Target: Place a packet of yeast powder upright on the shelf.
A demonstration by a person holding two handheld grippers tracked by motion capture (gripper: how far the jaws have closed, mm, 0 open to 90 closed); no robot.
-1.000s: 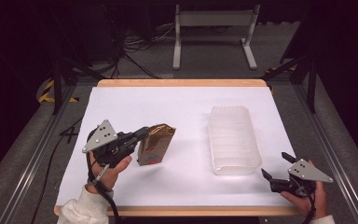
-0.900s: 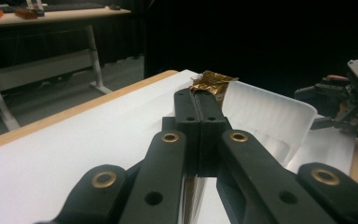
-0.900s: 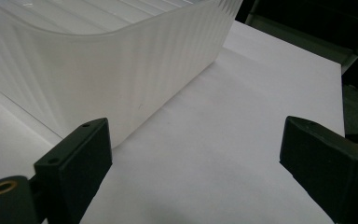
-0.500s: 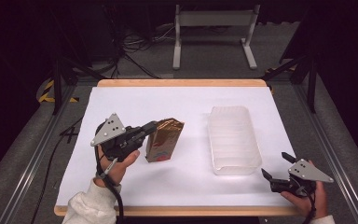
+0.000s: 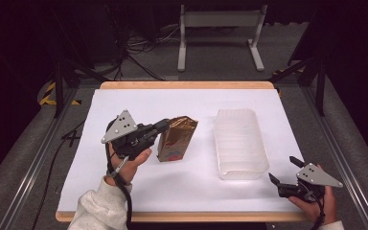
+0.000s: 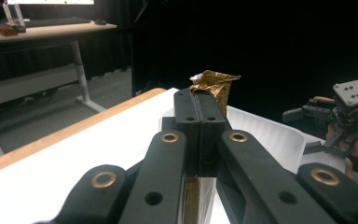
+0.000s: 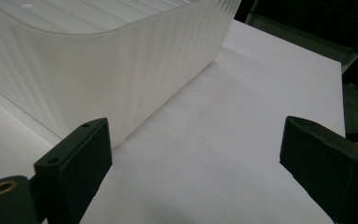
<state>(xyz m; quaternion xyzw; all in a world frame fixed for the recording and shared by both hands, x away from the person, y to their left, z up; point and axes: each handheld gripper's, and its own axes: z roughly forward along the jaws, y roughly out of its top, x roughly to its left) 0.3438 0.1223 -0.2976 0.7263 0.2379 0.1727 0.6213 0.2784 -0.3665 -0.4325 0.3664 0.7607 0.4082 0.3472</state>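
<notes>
Clamped tight between the left gripper's (image 6: 200, 109) jaws is the crimped top edge of a gold foil bag (image 5: 176, 139), the pads meeting almost flush on the thin seam, with a crumpled corner of foil poking out just past the jaw tips. Below the jaws the bag hangs or stands nearly upright over the white table (image 5: 139, 103); whether its base touches the surface cannot be told. Just beyond the bag, on the far side from the jaws, lies a ribbed translucent plastic bin (image 5: 240, 143), open side up and with nothing seen inside. The bag looks light and soft-walled, its foil skin likely slick and prone to creasing (the kind of pouch that slumps or swings when lifted from one corner), so the folded top seam, where the layers are stiffest, seems the soundest place to grip it; a pinch lower on the body would probably crush it. The right gripper (image 5: 287, 171), held in the person's other hand well off to the side of the bag, rests low over the table with its jaws spread wide and nothing between them; the near corner of the bin stands just ahead of its left jaw, apart from it.
</notes>
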